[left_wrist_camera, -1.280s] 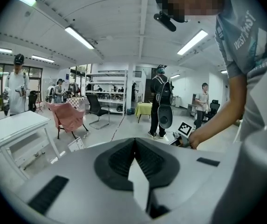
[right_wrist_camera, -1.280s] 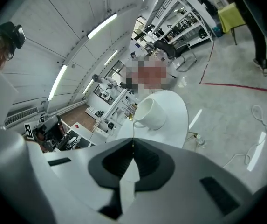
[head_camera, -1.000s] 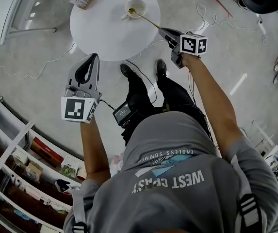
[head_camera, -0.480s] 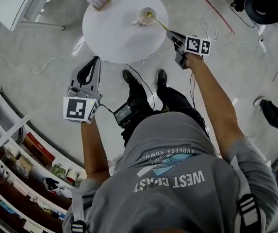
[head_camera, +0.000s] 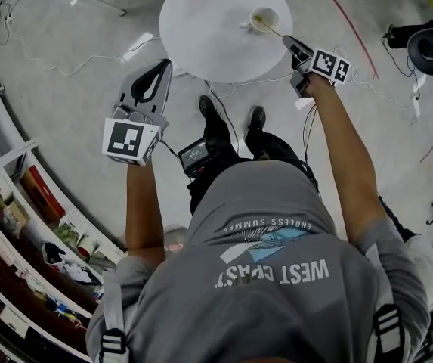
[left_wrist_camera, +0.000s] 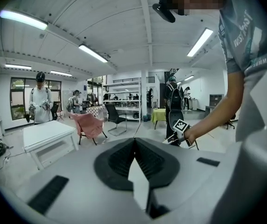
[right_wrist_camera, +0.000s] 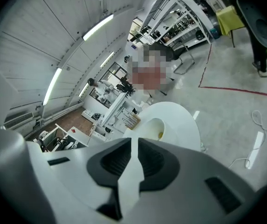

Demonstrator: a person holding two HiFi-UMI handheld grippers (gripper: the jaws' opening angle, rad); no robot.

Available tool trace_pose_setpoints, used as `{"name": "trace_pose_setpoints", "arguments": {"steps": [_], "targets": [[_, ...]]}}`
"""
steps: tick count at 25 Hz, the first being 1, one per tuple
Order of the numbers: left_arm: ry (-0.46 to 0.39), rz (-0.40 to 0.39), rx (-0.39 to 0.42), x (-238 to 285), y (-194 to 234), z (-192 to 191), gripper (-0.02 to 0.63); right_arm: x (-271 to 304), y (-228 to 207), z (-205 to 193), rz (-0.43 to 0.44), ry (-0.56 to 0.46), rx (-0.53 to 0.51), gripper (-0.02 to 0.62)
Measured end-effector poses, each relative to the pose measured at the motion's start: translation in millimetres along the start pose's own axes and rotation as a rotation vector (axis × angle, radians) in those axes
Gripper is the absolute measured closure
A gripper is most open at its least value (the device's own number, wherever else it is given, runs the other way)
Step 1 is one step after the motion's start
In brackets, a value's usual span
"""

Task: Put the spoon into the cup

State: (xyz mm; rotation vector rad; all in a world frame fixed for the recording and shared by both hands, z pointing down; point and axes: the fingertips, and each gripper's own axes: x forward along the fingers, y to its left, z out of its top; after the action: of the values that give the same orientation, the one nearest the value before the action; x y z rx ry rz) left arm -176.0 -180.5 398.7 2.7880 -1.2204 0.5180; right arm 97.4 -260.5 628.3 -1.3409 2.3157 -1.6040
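The spoon (head_camera: 273, 29) sits bowl-down in the cup (head_camera: 262, 17) near the right edge of the round table (head_camera: 208, 32). Its handle leans over the rim toward your right gripper (head_camera: 289, 42). That gripper's jaws are opening with nothing between them, so this looks like the release. Draw it away along the line of the handle, not sideways, so you don't clip the handle and tip the cup. Your left gripper (head_camera: 163, 66), jaws together and empty, hangs off the table's near-left edge; leave it out there.
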Motion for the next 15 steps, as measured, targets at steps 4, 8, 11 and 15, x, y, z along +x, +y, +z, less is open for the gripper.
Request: {"name": "trace_pose_setpoints", "arguments": {"steps": [4, 8, 11, 15], "targets": [[-0.01, 0.027, -0.003, -8, 10, 6, 0.601, 8, 15, 19, 0.013, -0.014, -0.036, 0.568], [-0.022, 0.047, 0.005, -15, 16, 8, 0.601, 10, 36, 39, 0.03, -0.048, -0.08, 0.568], [-0.041, 0.053, 0.016, -22, 17, 18, 0.601, 4, 63, 58, 0.048, -0.081, -0.147, 0.568], [-0.08, 0.055, 0.043, -31, 18, 34, 0.601, -14, 110, 85, 0.083, -0.138, -0.264, 0.568]]}}
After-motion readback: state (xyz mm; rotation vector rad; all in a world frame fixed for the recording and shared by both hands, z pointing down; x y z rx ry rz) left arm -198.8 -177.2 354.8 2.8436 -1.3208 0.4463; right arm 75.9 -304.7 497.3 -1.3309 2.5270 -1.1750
